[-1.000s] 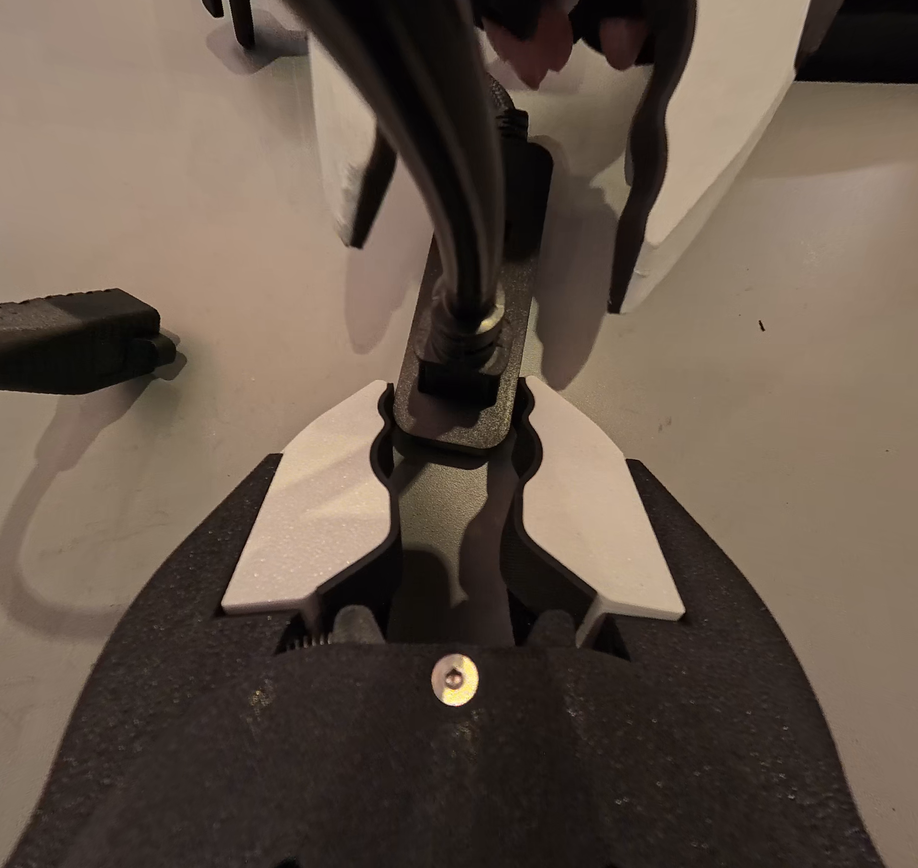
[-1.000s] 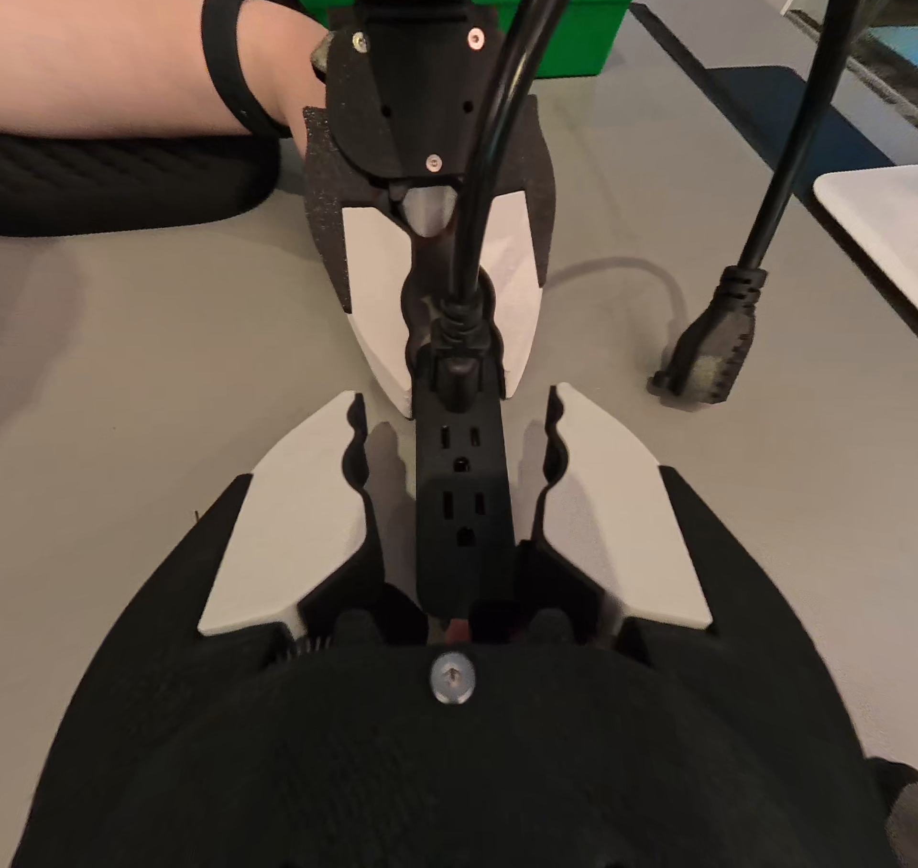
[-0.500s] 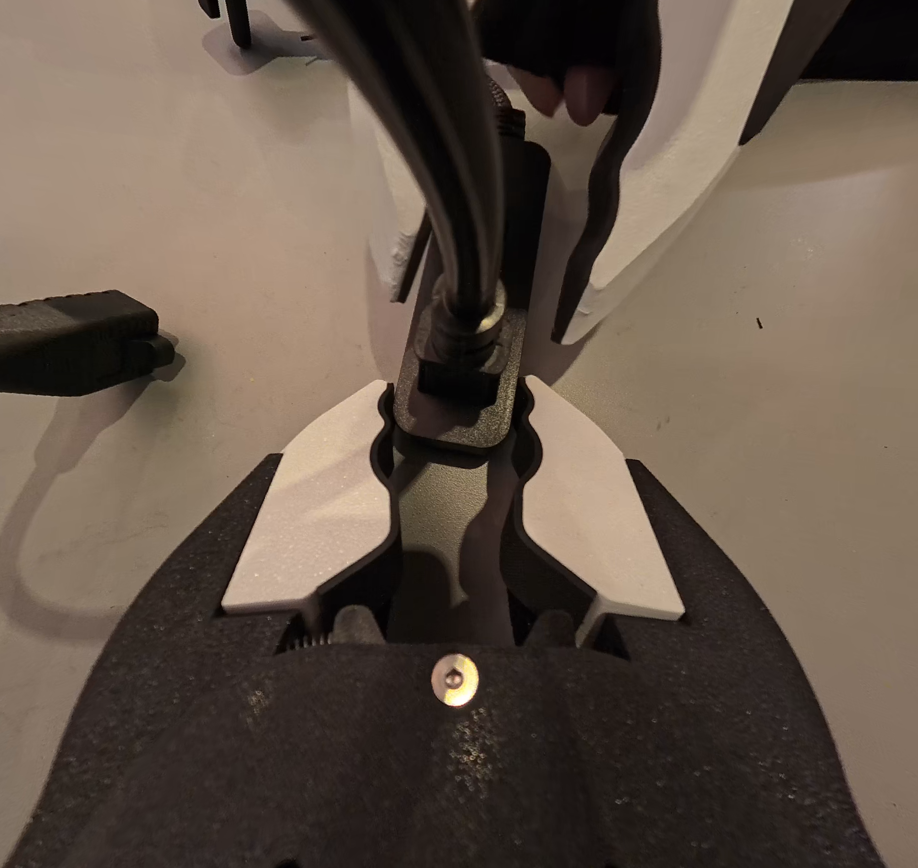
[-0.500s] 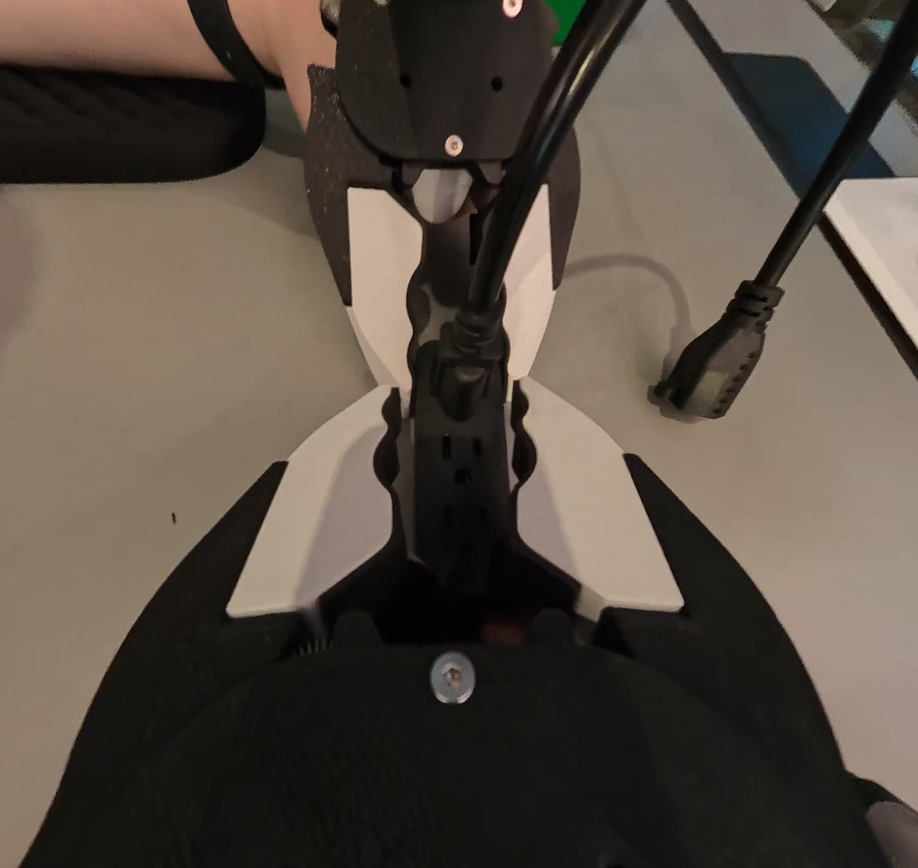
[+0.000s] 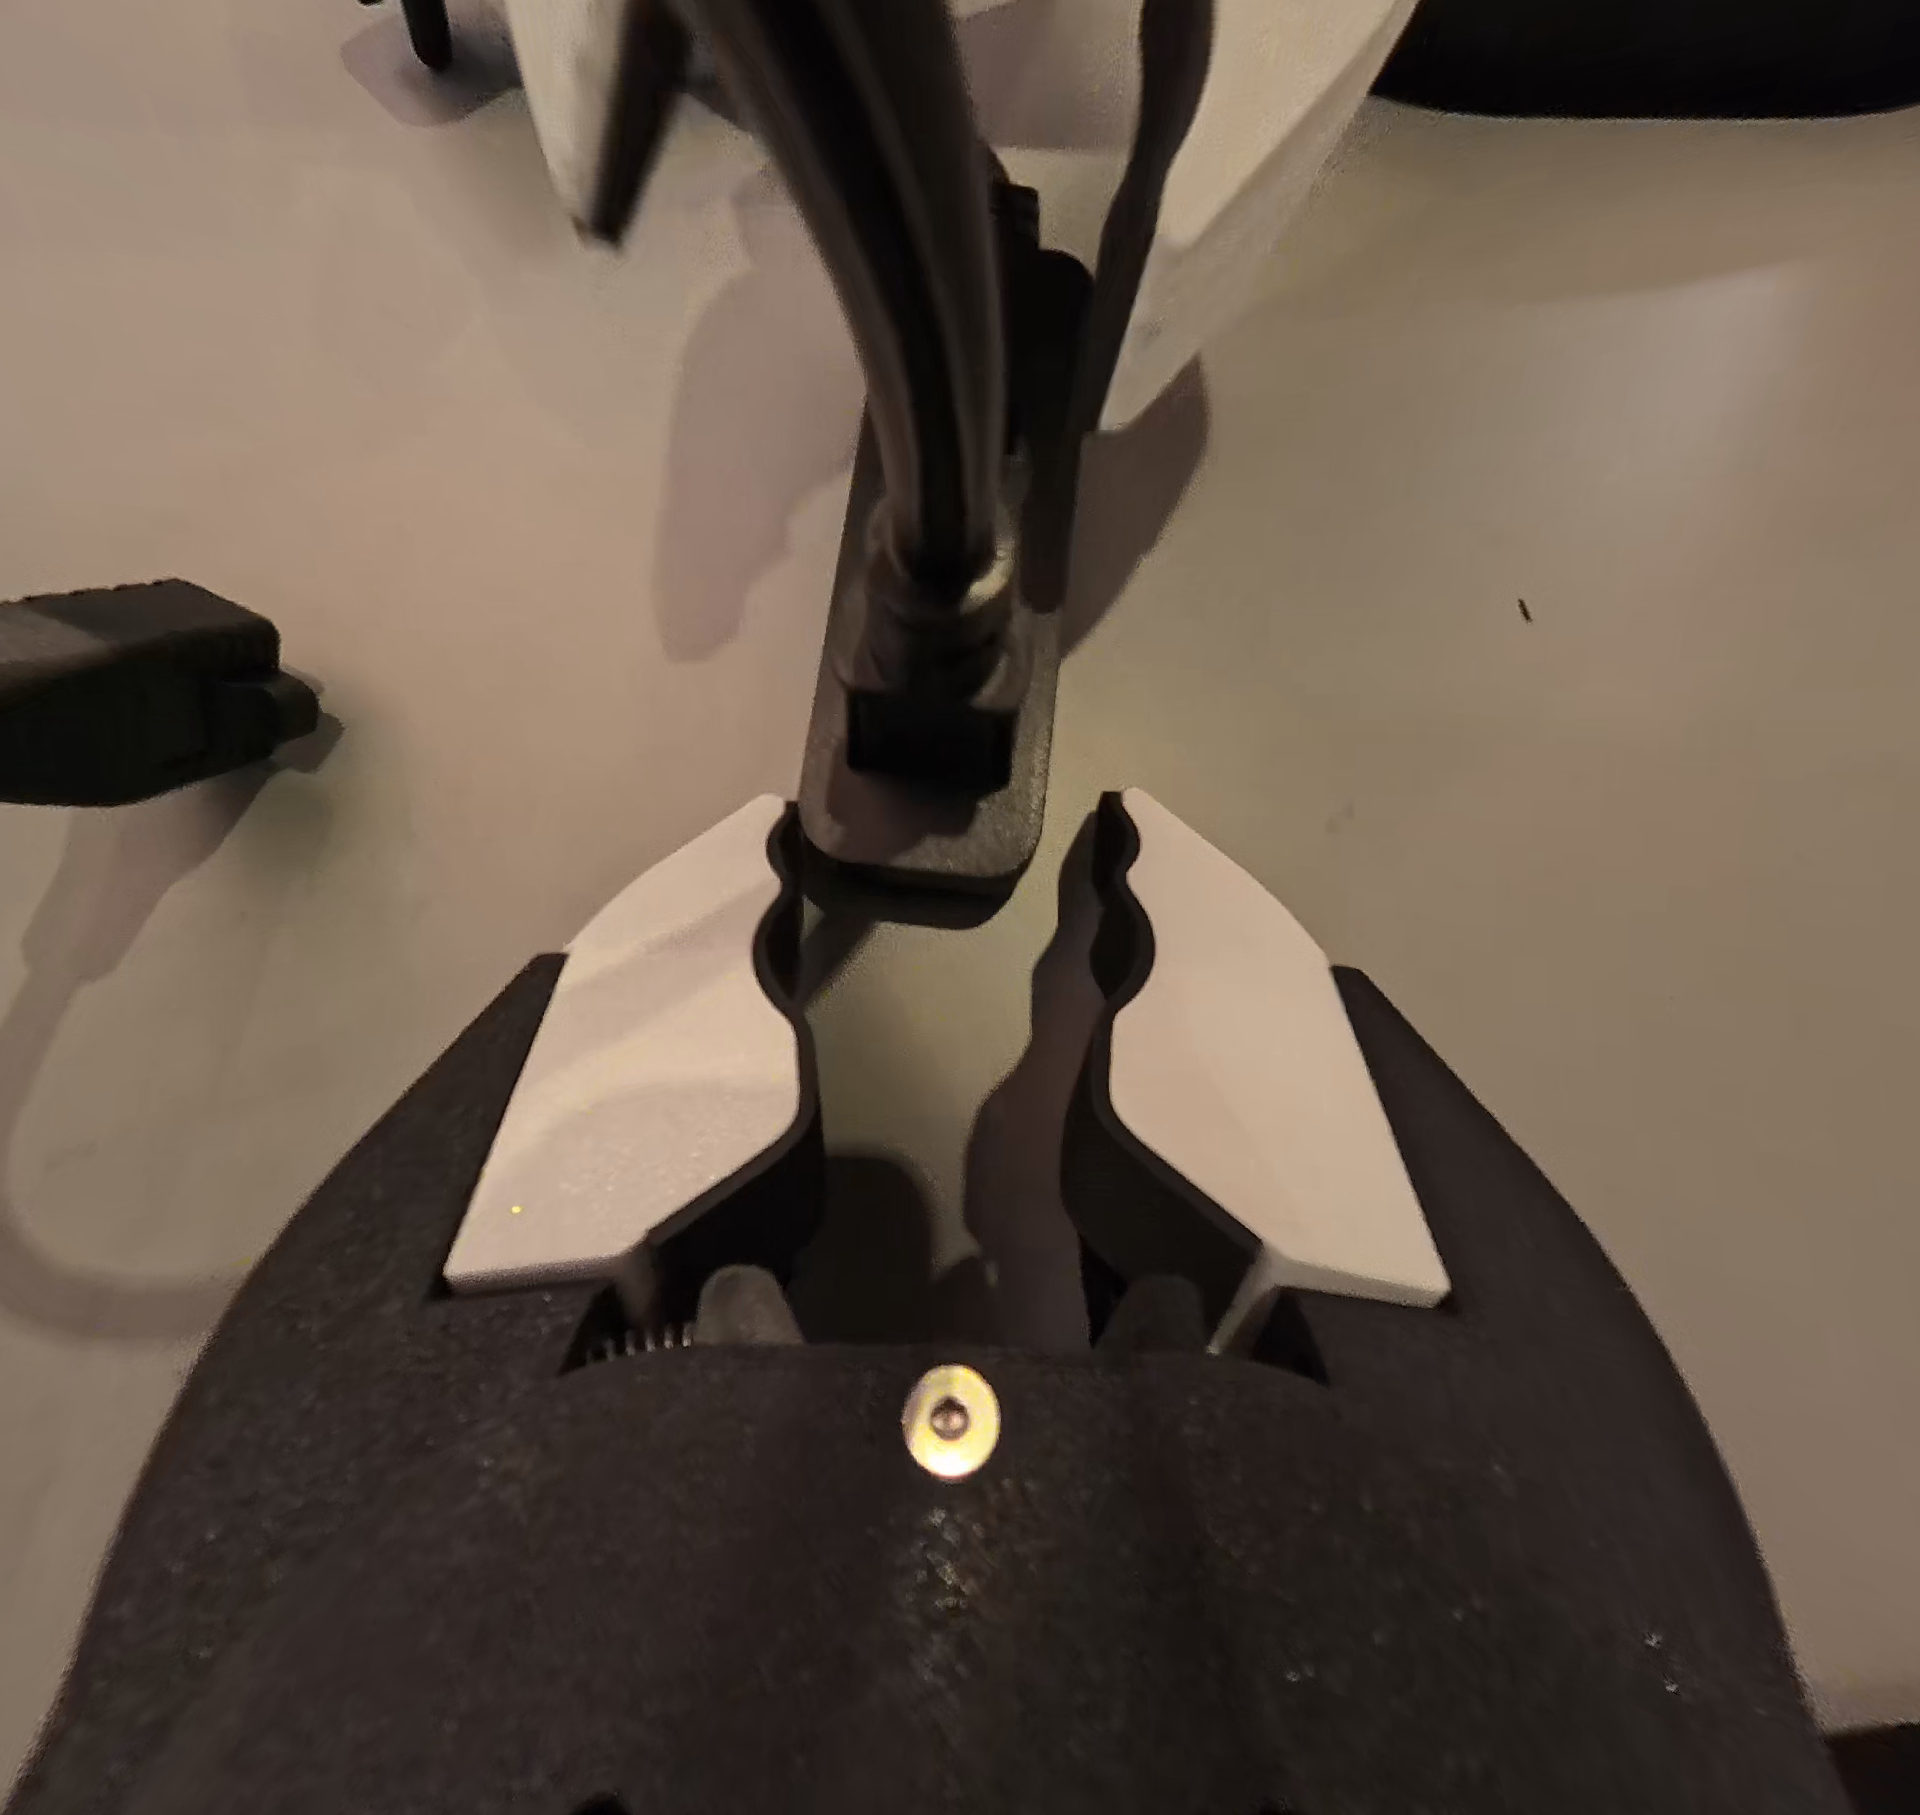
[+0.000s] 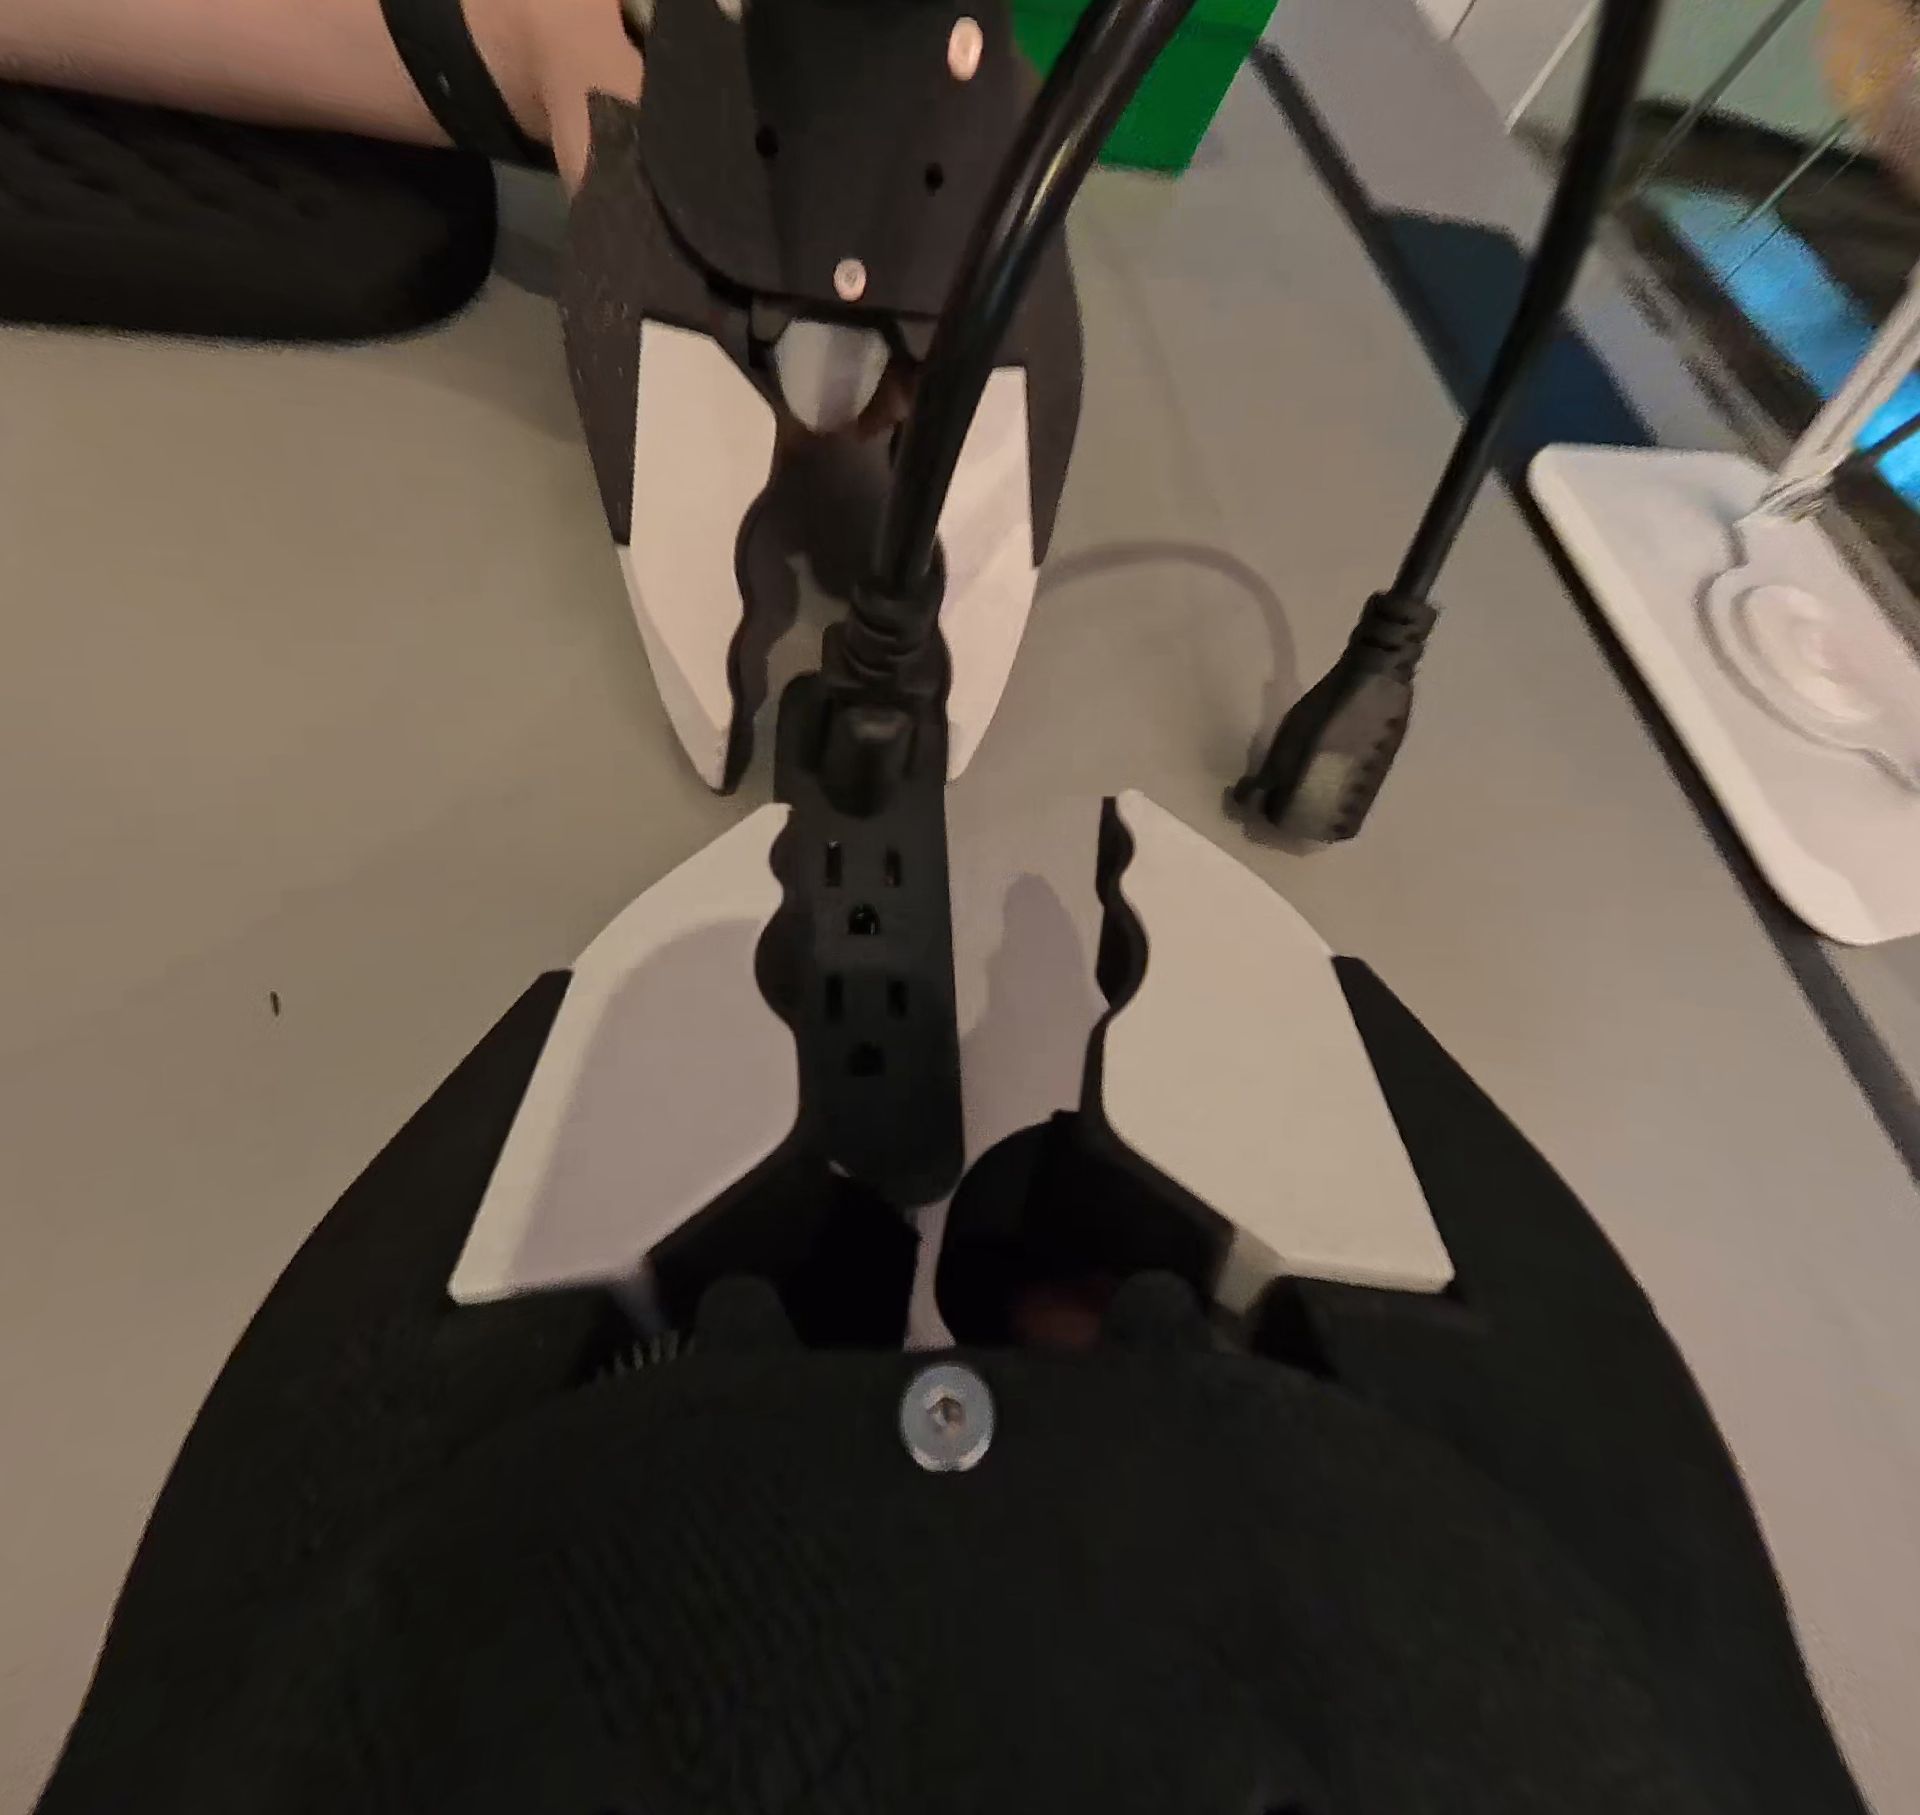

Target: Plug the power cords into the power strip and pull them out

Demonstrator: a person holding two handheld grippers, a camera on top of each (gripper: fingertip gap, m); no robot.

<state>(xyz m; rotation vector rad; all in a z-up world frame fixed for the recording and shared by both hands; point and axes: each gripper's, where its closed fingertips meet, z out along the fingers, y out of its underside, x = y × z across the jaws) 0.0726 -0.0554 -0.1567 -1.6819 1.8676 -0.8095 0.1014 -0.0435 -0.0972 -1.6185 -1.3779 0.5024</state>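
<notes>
**Two grippers flank a power strip on a grey table**

A black power strip (image 6: 868, 996) lies at frame centre on the table (image 6: 312, 830), one cord's plug (image 6: 883, 716) seated in its far outlet. The right gripper (image 6: 940, 835) and the left gripper (image 5: 940, 830) each stand with fingers parted, gripping nothing, one finger against the strip's side. A loose plug (image 6: 1340, 757) rests at right.
</notes>
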